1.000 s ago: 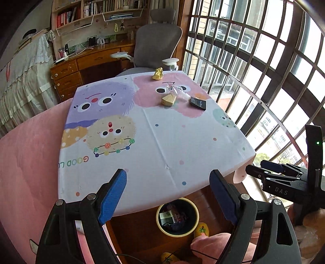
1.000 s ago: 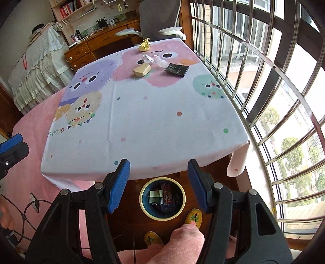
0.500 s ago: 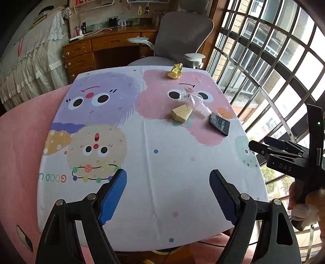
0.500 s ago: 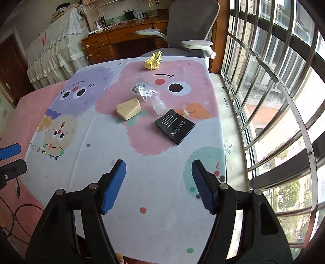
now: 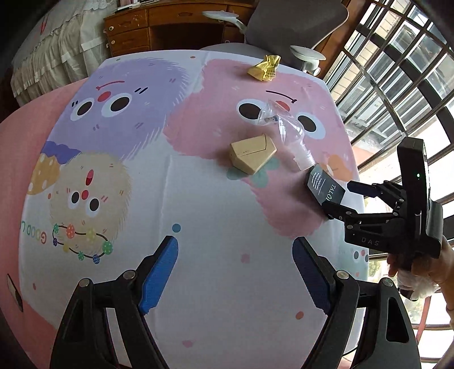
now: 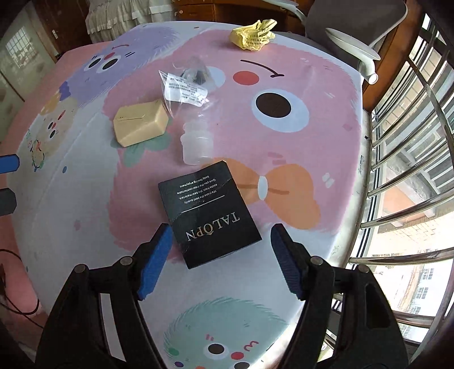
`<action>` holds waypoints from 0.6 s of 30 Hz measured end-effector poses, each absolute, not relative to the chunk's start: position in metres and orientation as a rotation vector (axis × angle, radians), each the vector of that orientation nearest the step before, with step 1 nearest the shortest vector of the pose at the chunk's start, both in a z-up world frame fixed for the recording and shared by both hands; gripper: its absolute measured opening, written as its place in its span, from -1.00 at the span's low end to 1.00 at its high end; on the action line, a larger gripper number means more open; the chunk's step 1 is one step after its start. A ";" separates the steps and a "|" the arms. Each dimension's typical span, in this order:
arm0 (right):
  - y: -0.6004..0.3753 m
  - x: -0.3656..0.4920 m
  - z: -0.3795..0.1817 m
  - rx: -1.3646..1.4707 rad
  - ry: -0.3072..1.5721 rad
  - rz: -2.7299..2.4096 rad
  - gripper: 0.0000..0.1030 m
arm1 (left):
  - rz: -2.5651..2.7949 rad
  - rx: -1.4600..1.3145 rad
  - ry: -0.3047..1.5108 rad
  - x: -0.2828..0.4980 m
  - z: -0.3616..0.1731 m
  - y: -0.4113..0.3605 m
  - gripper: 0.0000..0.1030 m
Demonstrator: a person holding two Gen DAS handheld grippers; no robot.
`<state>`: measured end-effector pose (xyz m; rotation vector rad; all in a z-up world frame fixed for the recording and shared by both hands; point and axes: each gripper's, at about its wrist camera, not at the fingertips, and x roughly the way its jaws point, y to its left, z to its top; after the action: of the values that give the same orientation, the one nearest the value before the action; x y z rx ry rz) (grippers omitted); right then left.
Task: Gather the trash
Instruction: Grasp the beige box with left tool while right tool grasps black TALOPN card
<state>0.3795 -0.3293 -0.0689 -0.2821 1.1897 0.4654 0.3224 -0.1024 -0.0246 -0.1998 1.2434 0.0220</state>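
Bare tablecloth (image 5: 215,198) nearside, black card (image 6: 210,218), small bottle (image 6: 197,142), tan box (image 6: 140,122) clustered beyond

- One black card packet (image 6: 211,217), printed "TALOPN".
- One tan box (image 6: 139,122).
- One clear plastic bag (image 6: 184,85) with printed label.
- One small translucent bottle (image 6: 197,143).
- One crumpled yellow wrapper (image 6: 252,34).
- Two grippers: left gripper (image 5: 235,272), right gripper (image 6: 220,259).
- One grey office chair (image 5: 295,22).
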 end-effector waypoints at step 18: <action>-0.319 0.410 -0.087 -0.309 1.141 0.480 0.07 | 0.053 -0.266 1.279 0.409 -0.049 -0.116 0.65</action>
<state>0.4096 -0.3187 -0.0870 -0.3091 1.1413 0.4799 0.4094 -0.1164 -0.0486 -0.2665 1.2793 0.0534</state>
